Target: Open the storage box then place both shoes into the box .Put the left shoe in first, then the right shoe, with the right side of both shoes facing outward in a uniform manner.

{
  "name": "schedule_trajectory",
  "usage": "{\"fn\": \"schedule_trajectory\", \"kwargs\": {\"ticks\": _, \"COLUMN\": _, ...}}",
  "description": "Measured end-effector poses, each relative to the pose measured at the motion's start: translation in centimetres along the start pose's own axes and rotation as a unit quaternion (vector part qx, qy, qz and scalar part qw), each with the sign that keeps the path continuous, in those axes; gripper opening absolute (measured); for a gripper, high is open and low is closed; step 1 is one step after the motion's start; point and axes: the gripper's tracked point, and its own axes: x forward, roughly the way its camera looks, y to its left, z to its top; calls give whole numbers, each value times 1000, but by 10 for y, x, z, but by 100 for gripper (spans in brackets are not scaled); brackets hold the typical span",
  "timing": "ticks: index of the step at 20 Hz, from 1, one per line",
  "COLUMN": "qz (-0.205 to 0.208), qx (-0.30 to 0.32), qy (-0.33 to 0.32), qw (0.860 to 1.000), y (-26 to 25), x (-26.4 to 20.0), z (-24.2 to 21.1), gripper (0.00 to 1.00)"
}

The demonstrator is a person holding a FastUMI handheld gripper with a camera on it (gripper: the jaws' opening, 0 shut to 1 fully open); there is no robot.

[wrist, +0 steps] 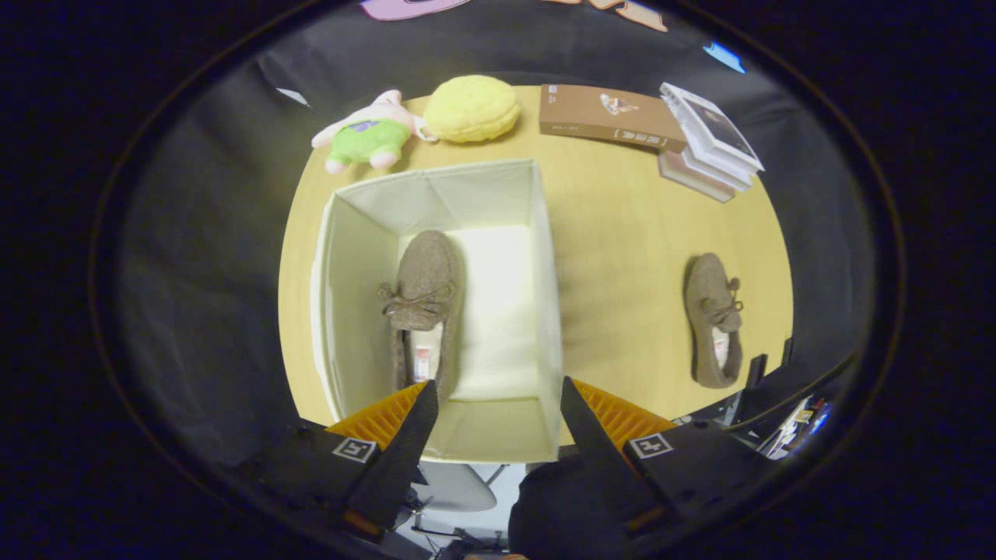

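An open cream fabric storage box (545,257) stands on the round wooden table (622,233), just ahead of my fingers. One brown slipper-like shoe (424,303) lies inside it along the left wall, toe pointing away. The other brown shoe (712,319) lies on the table to the right of the box, toe also pointing away. My gripper (498,393) hovers above the near wall of the box, open, with nothing between its fingers.
Beyond the box sit a pink and green plush toy (366,132) and a yellow plush (471,109). A brown book (611,117) and a stack of books (708,144) lie at the far right of the table. A chair shows below the table's near edge.
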Motion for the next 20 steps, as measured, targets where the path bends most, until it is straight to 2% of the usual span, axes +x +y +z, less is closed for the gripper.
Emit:
{"fn": "schedule_trajectory", "kwargs": {"ticks": 2, "qz": -13, "qx": -7, "qy": -3, "qw": 1000, "y": -21, "x": -9, "z": 0, "gripper": 100}}
{"fn": "schedule_trajectory", "kwargs": {"ticks": 6, "qz": -63, "qx": -25, "qy": 4, "qw": 998, "y": -84, "x": -18, "z": 0, "gripper": 100}}
{"fn": "schedule_trajectory", "kwargs": {"ticks": 10, "qz": -81, "qx": 23, "qy": 6, "qw": 996, "y": -144, "x": -9, "z": -1, "gripper": 100}}
{"fn": "schedule_trajectory", "kwargs": {"ticks": 17, "qz": -147, "qx": 67, "qy": 37, "qw": 986, "y": -261, "x": 20, "z": -16, "gripper": 98}}
{"fn": "schedule_trajectory", "kwargs": {"ticks": 20, "qz": -156, "qx": 65, "qy": 55, "qw": 984, "y": -291, "x": 43, "z": -22, "gripper": 91}}
